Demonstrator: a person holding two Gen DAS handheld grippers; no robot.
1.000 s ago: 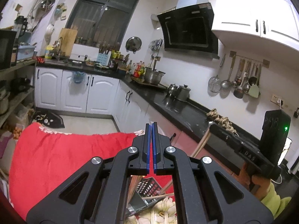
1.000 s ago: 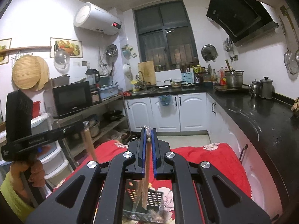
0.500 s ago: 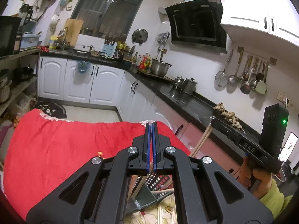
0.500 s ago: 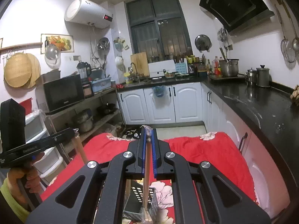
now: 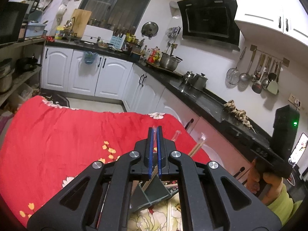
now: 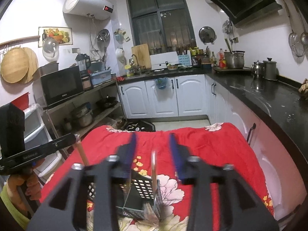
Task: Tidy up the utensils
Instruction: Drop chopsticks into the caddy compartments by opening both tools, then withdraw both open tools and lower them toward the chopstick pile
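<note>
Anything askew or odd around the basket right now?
Nothing spilled or damaged. The basket stands upright on the red cloth. One wrapped chopstick pair stands in it, between the opening right gripper jaws. The left gripper holds another pair.

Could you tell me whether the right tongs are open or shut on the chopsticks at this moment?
Open, and opening: the right tongs show blurred blue pads standing clear of the chopsticks, which stand in the basket.

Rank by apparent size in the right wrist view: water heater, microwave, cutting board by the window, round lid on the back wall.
1. Microwave and water heater: look about alike, no ranking between them.
2. Cutting board.
3. Round lid.
Apparent only: fisheye distortion and differing nearness to the camera skew it.
</note>
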